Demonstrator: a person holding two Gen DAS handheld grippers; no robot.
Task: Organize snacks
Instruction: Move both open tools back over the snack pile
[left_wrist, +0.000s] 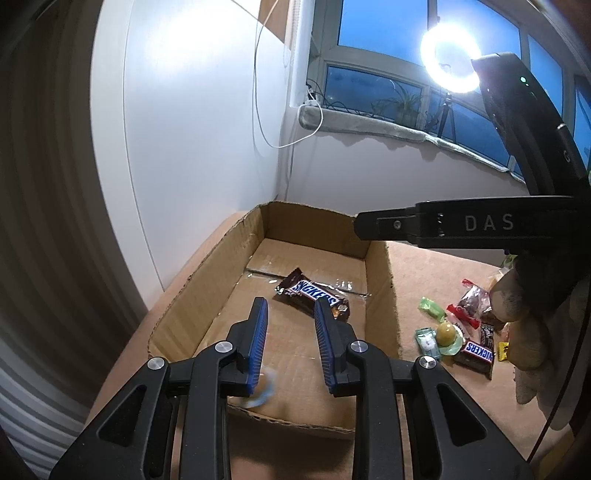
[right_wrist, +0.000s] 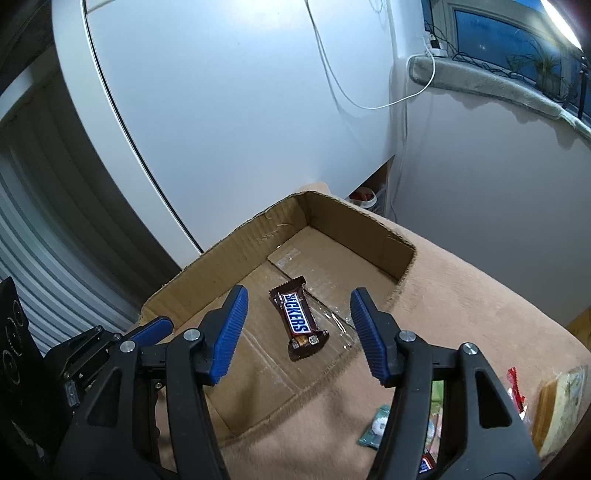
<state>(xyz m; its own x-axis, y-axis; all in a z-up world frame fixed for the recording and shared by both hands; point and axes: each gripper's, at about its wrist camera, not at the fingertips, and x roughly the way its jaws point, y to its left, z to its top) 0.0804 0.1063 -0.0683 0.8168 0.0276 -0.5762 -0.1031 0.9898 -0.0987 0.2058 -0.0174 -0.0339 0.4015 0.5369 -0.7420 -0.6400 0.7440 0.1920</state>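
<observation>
Left wrist view: the left hand-held gripper (left_wrist: 290, 314) hovers over a shallow cardboard box (left_wrist: 380, 273), ribbed blue pads slightly parted with nothing between them. A glossy brown Snickers bar (left_wrist: 312, 293) lies flat in the box. Loose wrapped snacks (left_wrist: 458, 332) sit on the tan fabric surface (left_wrist: 424, 266) beside it.

Right wrist view: the right hand-held gripper (right_wrist: 299, 325) is released above the bar (right_wrist: 297, 319). One snack looks delivered; next calls for fetching another from the pile

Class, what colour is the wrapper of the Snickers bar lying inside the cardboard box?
Dark brown, with blue-and-white lettering on the Snickers bar; clearest in the right wrist view.
</observation>
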